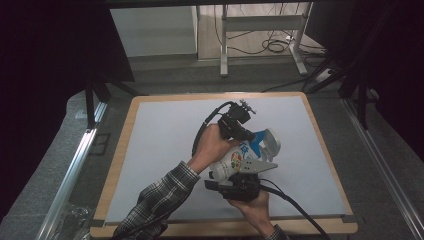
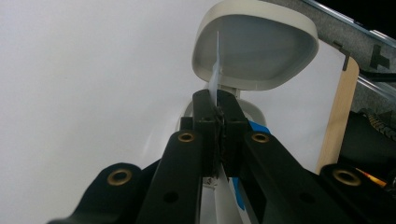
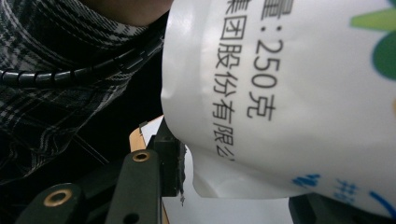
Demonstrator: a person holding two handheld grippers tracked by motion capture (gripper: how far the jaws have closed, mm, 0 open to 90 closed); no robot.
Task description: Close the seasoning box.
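The left gripper [image 2: 217,123], just above the white pouch [image 1: 240,160], pinches a thin seal strip [image 2: 215,77] below its open cap [image 2: 257,51]. The right gripper [image 1: 247,172], below the pouch, squeezes its body near the table's [image 1: 150,150] middle.

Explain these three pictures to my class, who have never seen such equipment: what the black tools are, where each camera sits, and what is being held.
A person holds two hand-held black grippers, simple two-jaw tongs, at a wooden-edged table with a pale grey top. The high view looks down from above. The other two cameras ride on the grippers and look along the jaws.

The right gripper clamps a white plastic pouch with printed lettering by its body. The pouch has a pale flip-open lid, standing open. The left gripper is shut on a thin translucent tab at the pouch's mouth, probably a seal being pulled. The sleeve is checked cloth.
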